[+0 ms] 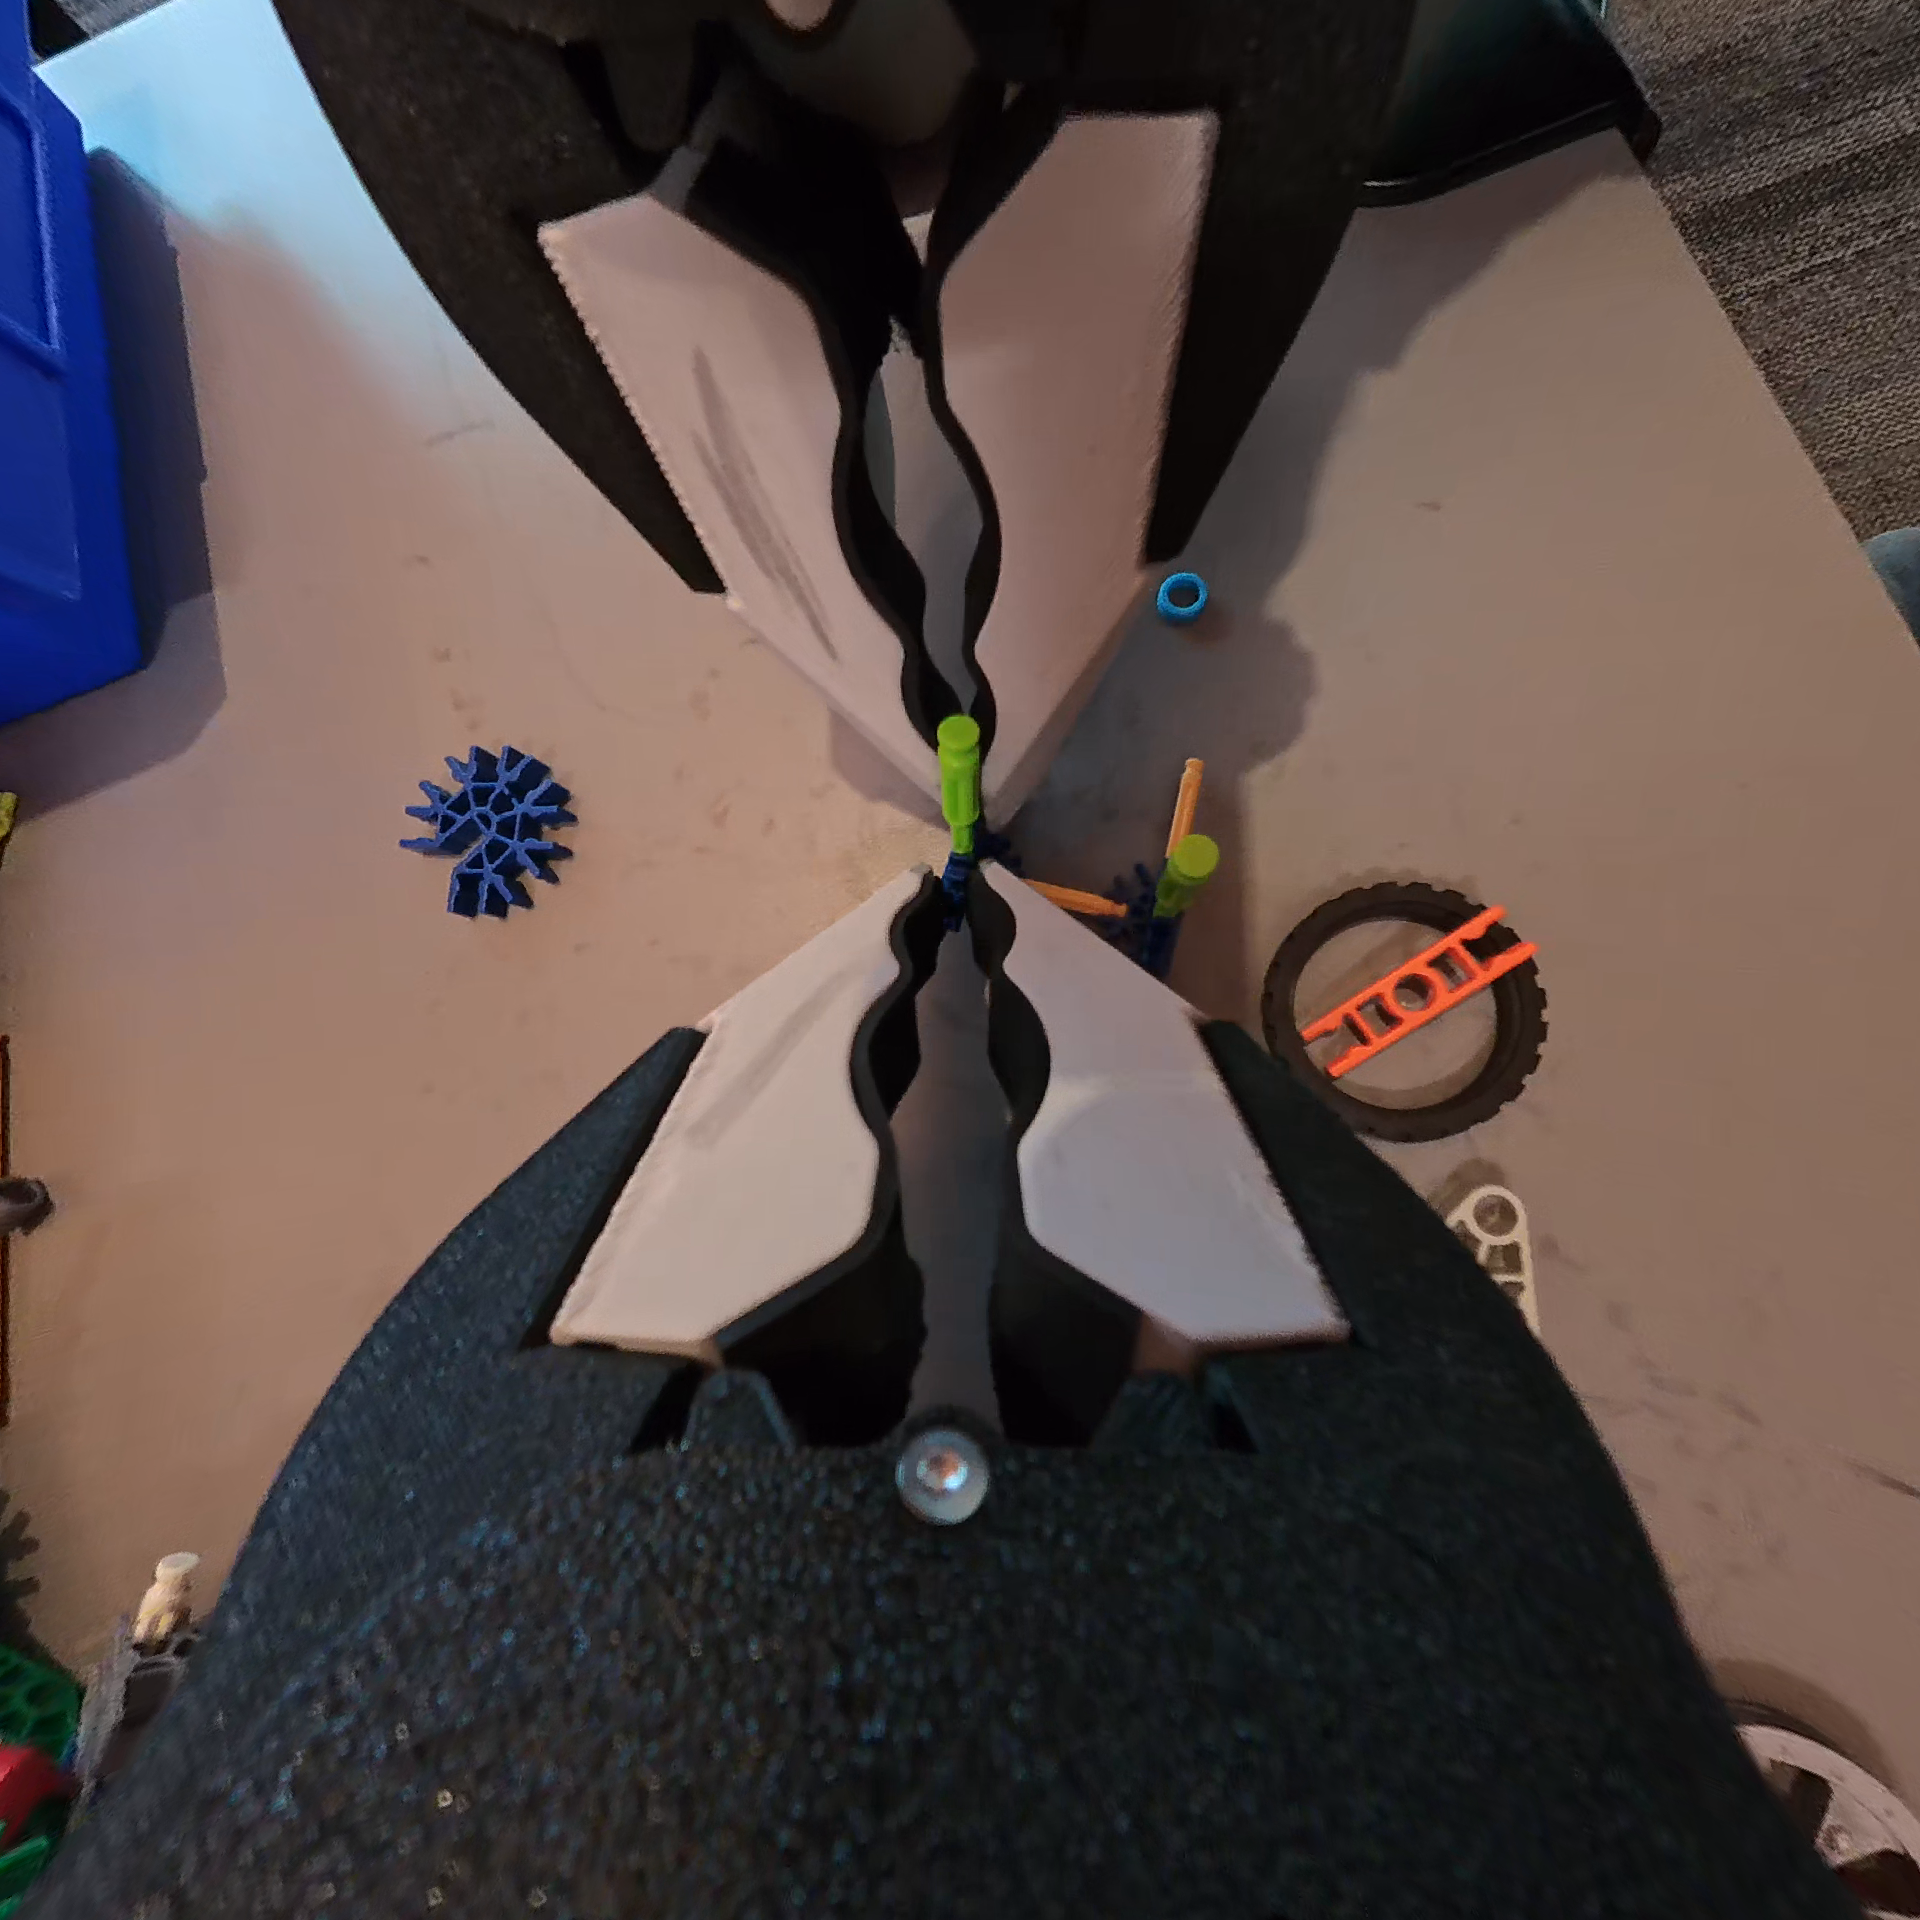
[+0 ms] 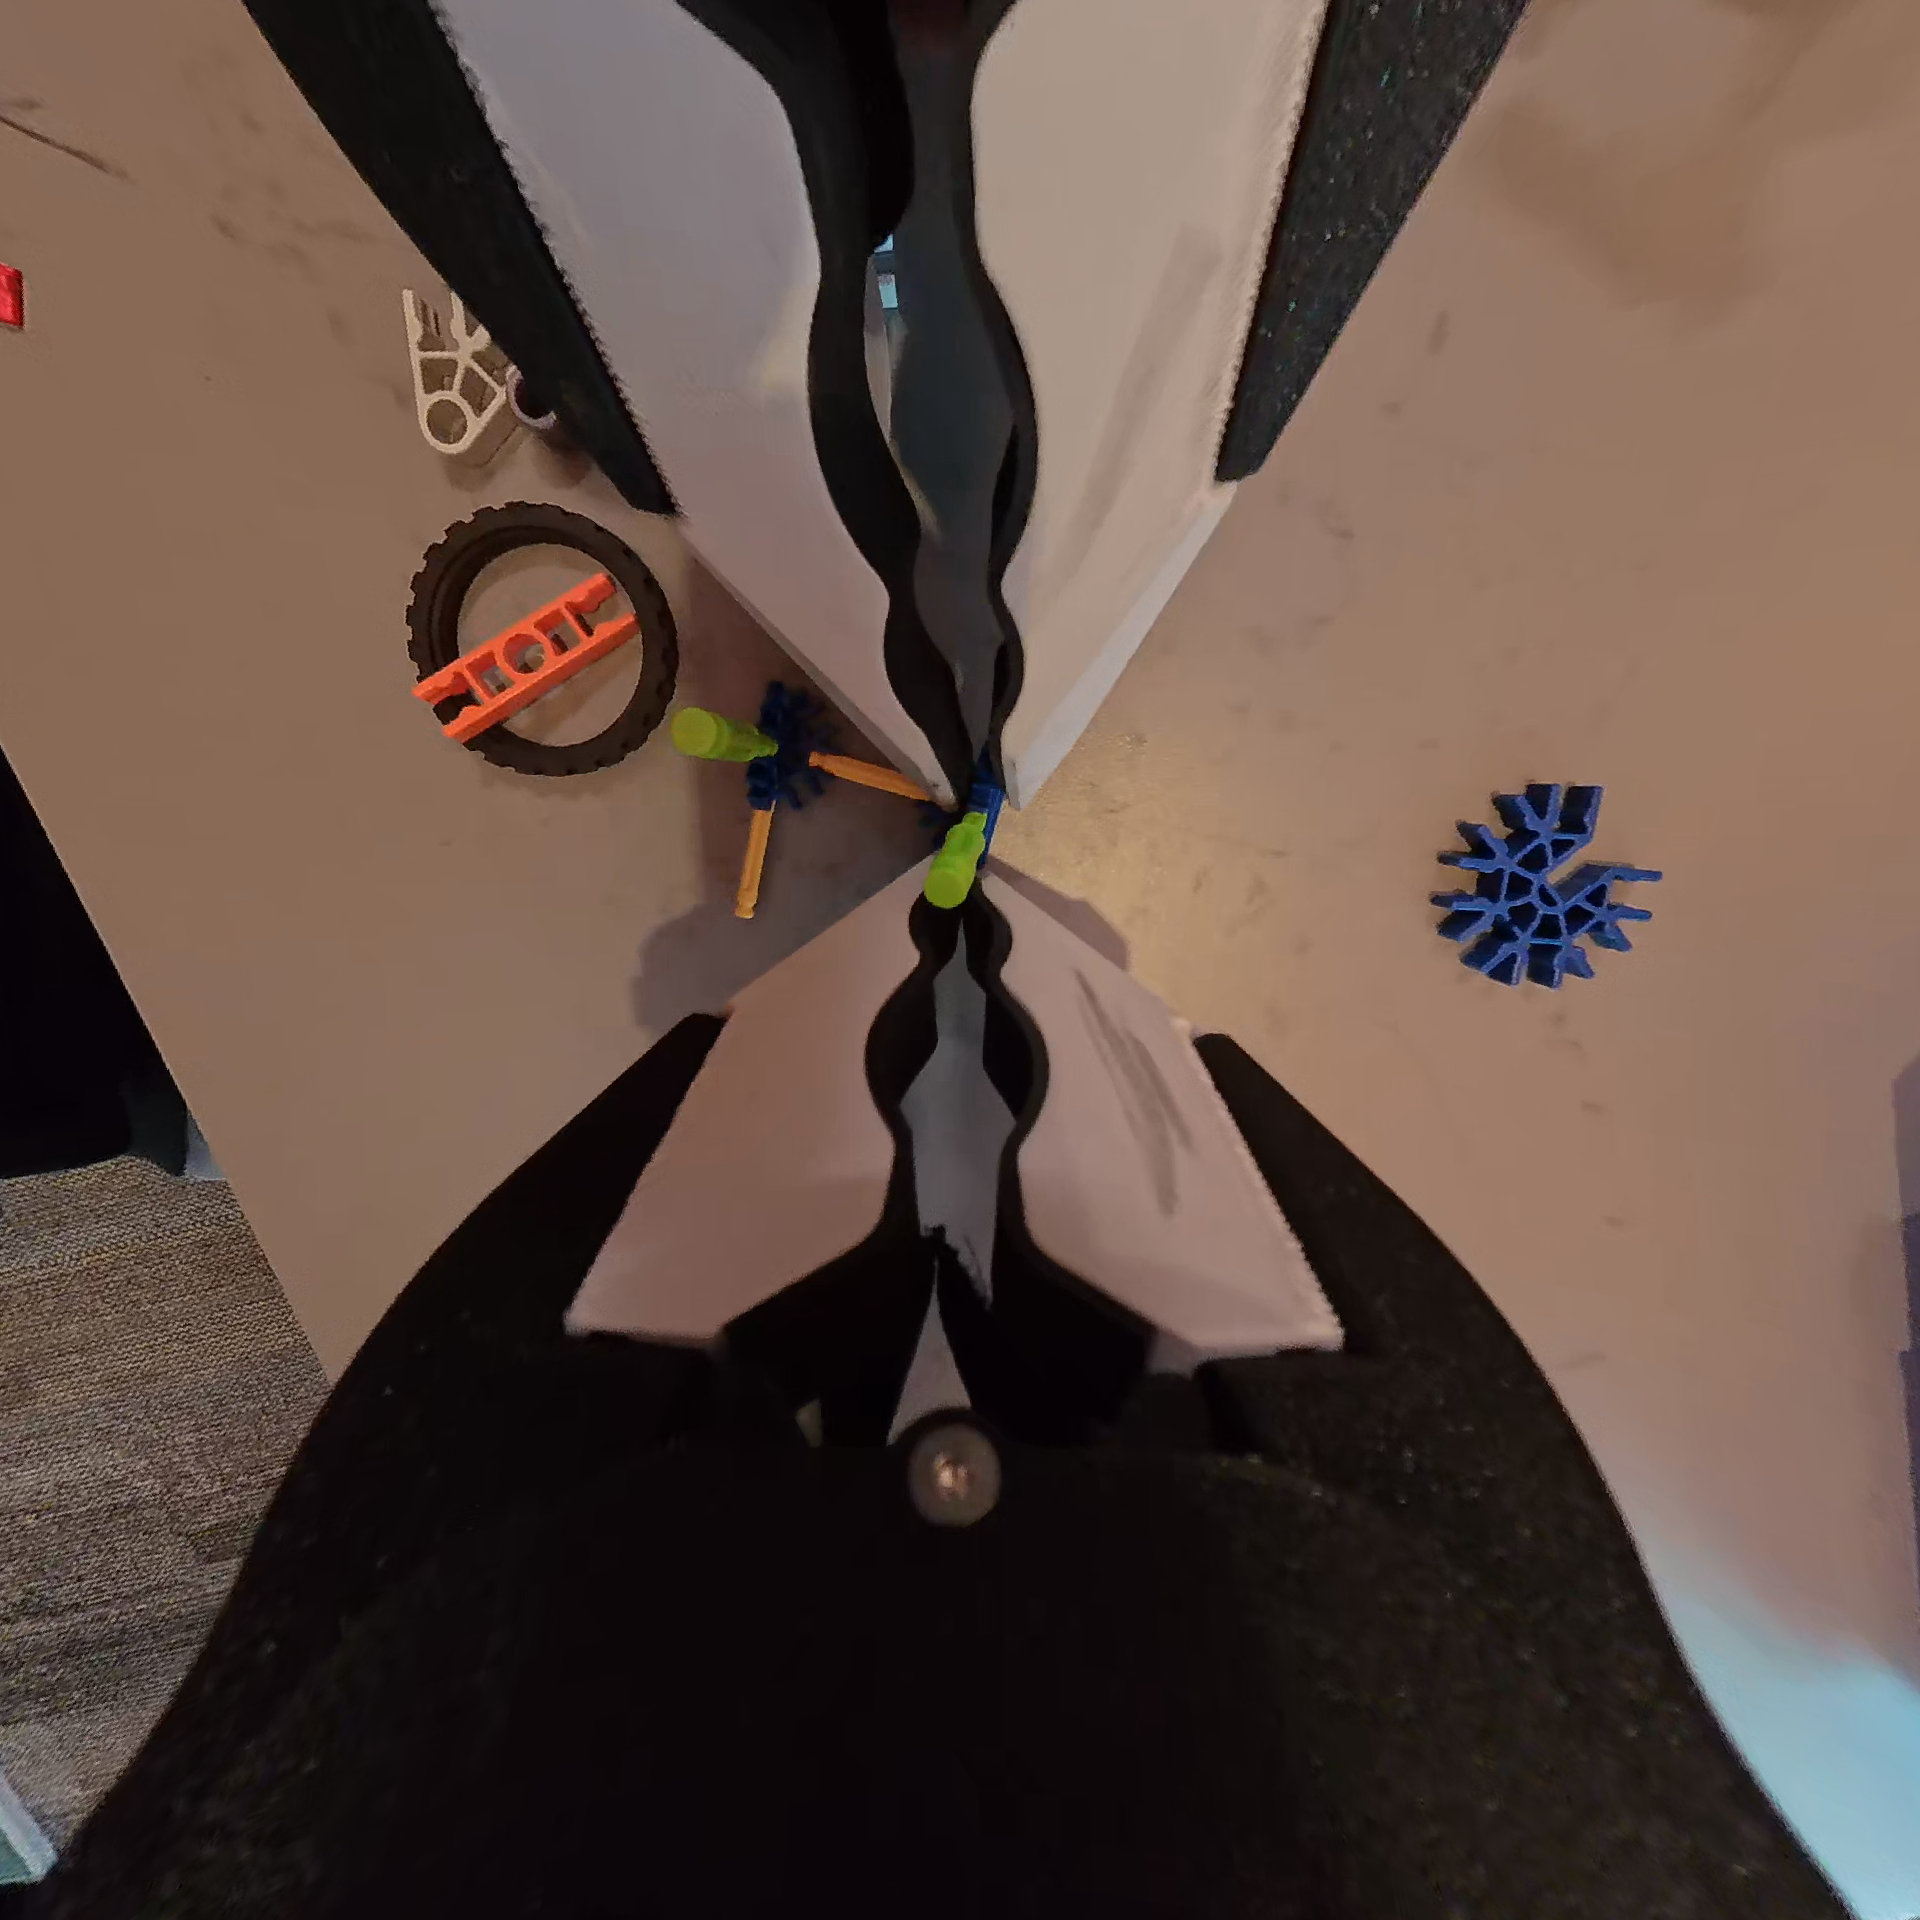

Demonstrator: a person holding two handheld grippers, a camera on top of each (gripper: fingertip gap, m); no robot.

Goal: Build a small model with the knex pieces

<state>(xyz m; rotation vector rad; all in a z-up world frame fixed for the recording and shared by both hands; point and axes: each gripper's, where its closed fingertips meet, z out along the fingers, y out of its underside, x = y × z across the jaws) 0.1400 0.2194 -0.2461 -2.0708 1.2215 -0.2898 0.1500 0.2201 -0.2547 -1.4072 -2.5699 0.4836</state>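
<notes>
I have the left claw (image 1: 961, 894) pinching a small blue connector (image 1: 961, 871), and my right claw (image 1: 961, 769) pinching the green rod (image 1: 958, 781) that sticks out of it, tips nearly meeting. A tyre (image 1: 1403, 1010) lies to the left claw's right, a blue snowflake piece (image 1: 488, 831) to its left.

We count three blue snowflake-shaped plastic connectors (image 1: 488, 831): one loose toward the worktop's left edge, one mid-worktop (image 2: 987, 795), one in the small cluster beside it (image 2: 790, 743). Two lime-green short plastic rods (image 1: 958, 774), second at (image 1: 1184, 873). Two thin orange plastic rods (image 1: 1184, 805), second at (image 1: 1075, 899). One black toothed rubber tyre ring (image 1: 1309, 961) toward the right edge, one orange-red flat plastic connector (image 1: 1418, 1003) inside it. One small light-blue plastic ring (image 1: 1181, 597). One white flat plastic connector (image 1: 1496, 1247). One blue plastic bin (image 1: 52, 416) at the left edge.
</notes>
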